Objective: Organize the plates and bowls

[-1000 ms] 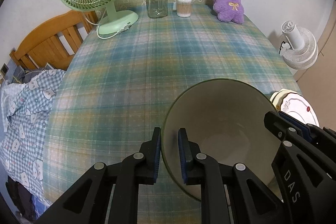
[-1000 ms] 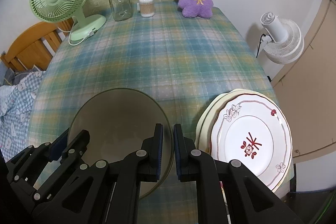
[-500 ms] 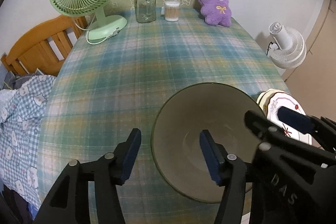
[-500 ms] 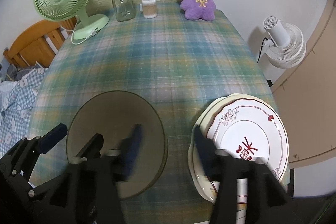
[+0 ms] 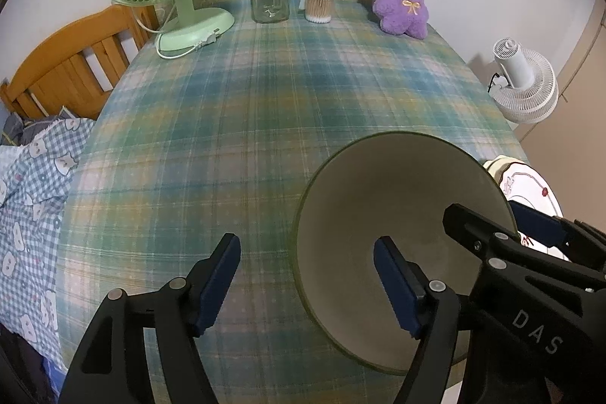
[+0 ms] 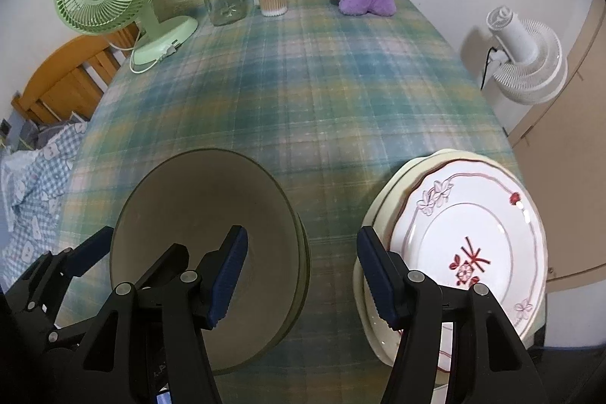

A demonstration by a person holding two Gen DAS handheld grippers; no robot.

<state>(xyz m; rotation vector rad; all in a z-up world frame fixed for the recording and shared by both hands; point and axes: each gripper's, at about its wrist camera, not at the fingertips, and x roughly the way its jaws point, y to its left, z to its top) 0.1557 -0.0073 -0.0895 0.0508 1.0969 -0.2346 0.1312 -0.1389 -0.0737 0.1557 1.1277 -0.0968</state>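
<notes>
The plaid table (image 5: 265, 124) carries an olive-rimmed bowl (image 6: 204, 214), then stacked plates (image 6: 473, 241) right of it. Left gripper (image 5: 306, 275) and right gripper (image 6: 303, 269), jaws just opened, straddle the bowl's rim without pressing.

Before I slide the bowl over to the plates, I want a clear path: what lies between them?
Only bare plaid tablecloth separates the bowl from the plate stack, seen in the right wrist view.
</notes>
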